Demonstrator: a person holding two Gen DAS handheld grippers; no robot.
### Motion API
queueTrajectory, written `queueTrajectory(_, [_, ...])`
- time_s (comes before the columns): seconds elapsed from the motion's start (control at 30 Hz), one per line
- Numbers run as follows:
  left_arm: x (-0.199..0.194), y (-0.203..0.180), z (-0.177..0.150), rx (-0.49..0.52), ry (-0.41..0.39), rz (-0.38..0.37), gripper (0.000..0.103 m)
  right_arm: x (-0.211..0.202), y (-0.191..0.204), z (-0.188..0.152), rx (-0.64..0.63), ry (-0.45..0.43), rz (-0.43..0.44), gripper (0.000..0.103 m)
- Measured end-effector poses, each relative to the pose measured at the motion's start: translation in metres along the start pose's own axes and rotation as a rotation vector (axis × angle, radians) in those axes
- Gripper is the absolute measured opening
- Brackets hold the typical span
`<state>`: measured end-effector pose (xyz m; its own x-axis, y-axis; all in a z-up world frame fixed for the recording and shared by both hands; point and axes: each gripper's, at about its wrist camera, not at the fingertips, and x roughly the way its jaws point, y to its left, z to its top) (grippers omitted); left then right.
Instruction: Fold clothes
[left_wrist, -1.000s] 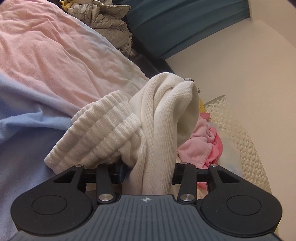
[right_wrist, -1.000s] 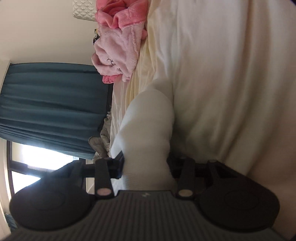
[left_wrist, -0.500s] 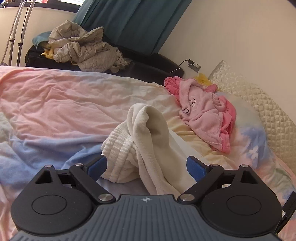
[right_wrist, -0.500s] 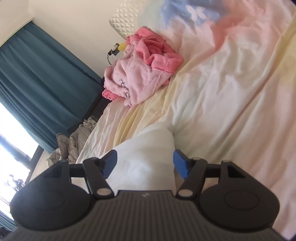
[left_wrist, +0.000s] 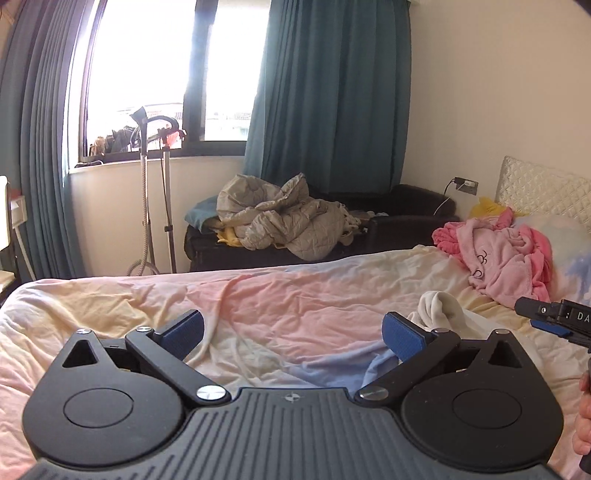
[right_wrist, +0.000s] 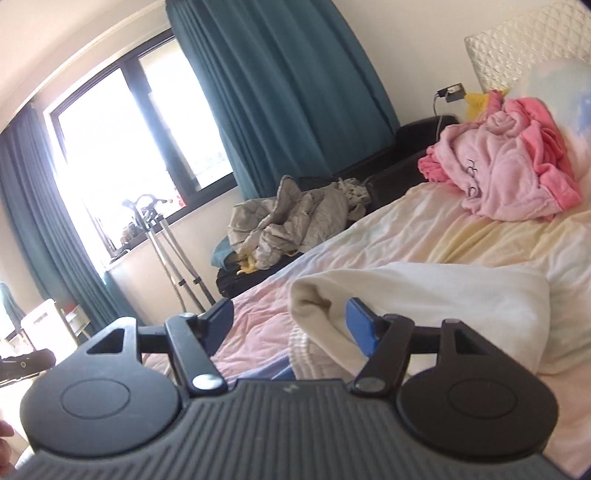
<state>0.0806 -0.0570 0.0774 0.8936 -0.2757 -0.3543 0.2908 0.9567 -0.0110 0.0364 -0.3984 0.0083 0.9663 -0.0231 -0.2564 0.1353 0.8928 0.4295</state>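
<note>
A cream white knit garment (right_wrist: 443, 306) lies bunched on the bed (right_wrist: 424, 236); in the left wrist view it (left_wrist: 441, 308) sits just beyond my right finger. My left gripper (left_wrist: 293, 334) is open and empty, raised over the pastel sheet (left_wrist: 295, 306). My right gripper (right_wrist: 291, 323) is open and empty, just in front of the garment's near fold. The right gripper's tip shows at the right edge of the left wrist view (left_wrist: 554, 319). A pink fleece garment (left_wrist: 506, 258) lies crumpled near the pillow; it also shows in the right wrist view (right_wrist: 506, 158).
A black sofa (left_wrist: 399, 218) beside the bed carries a grey quilted heap (left_wrist: 280, 218). Teal curtains (left_wrist: 332, 92) frame a bright window (left_wrist: 147, 70). A garment steamer stand (left_wrist: 155, 192) stands below it. A quilted headboard (left_wrist: 543, 192) is at the right.
Both grippers have let go of the white garment, opened wide, and pulled back and up. The garment now lies on the bed.
</note>
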Motion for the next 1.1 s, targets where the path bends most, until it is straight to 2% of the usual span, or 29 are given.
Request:
queueTrajectory(0.17, [-0.042,0.025,-0.007,-0.013,0.0,0.101,0.103,-0.014,0.072,0.001,-0.125,0.029,0.136,0.071])
queueTrajectory(0.3, [-0.075,0.045,-0.013,-0.024,-0.001,0.18,0.103,-0.02,0.115,-0.016,-0.183,0.027,0.186,0.071])
queueTrajectory(0.5, [-0.1,0.055,-0.03,-0.026,-0.025,0.227,0.103,-0.032,0.153,-0.042,-0.26,0.042,0.235,0.071])
queueTrajectory(0.6, [-0.102,0.065,-0.04,-0.042,-0.033,0.239,0.103,-0.03,0.153,-0.053,-0.297,0.039,0.245,0.071])
queueTrajectory(0.7, [-0.091,0.073,-0.049,-0.05,-0.032,0.283,0.103,-0.028,0.156,-0.06,-0.3,0.045,0.255,0.071])
queueTrajectory(0.83, [-0.075,0.08,-0.064,-0.066,-0.005,0.303,0.103,-0.016,0.153,-0.075,-0.34,0.04,0.231,0.071])
queueTrajectory(0.97, [-0.066,0.073,-0.073,-0.029,0.001,0.315,0.103,-0.002,0.147,-0.083,-0.341,0.067,0.222,0.071])
queueTrajectory(1.1, [-0.063,0.065,-0.076,0.008,0.002,0.306,0.103,0.008,0.143,-0.092,-0.357,0.082,0.203,0.077])
